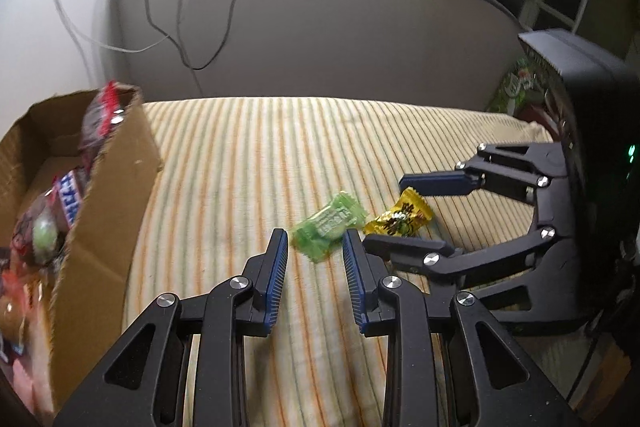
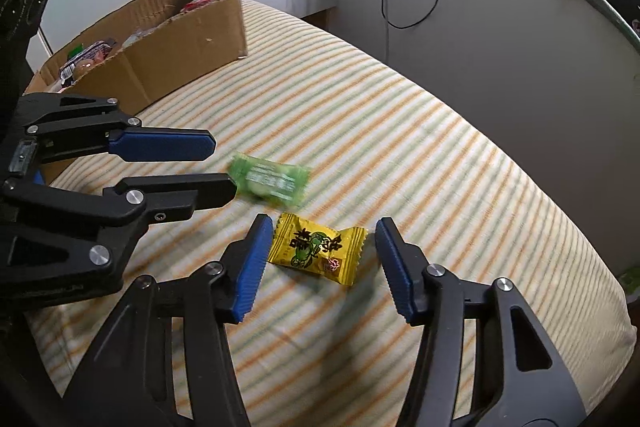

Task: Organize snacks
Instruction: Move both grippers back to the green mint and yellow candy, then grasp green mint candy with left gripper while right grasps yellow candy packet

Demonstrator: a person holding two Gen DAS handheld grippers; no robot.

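- Box (image 2: 168, 39) with snacks sits on the striped cloth (image 2: 420, 147), far left of both grippers.
- Right gripper (image 2: 324, 263), jaws wide and empty, straddles the yellow candy (image 2: 316, 253); its long axis spans the gap.
- Left gripper (image 1: 316, 275), open and empty, has the green candy (image 1: 330, 223) just ahead, slightly right.

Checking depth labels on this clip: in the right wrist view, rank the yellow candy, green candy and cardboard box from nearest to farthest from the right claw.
1. Yellow candy: lying between the open fingers of the right claw.
2. Green candy: just beyond, slightly left, at the left claw's tips.
3. Cardboard box: far left, at the back of the striped cloth.
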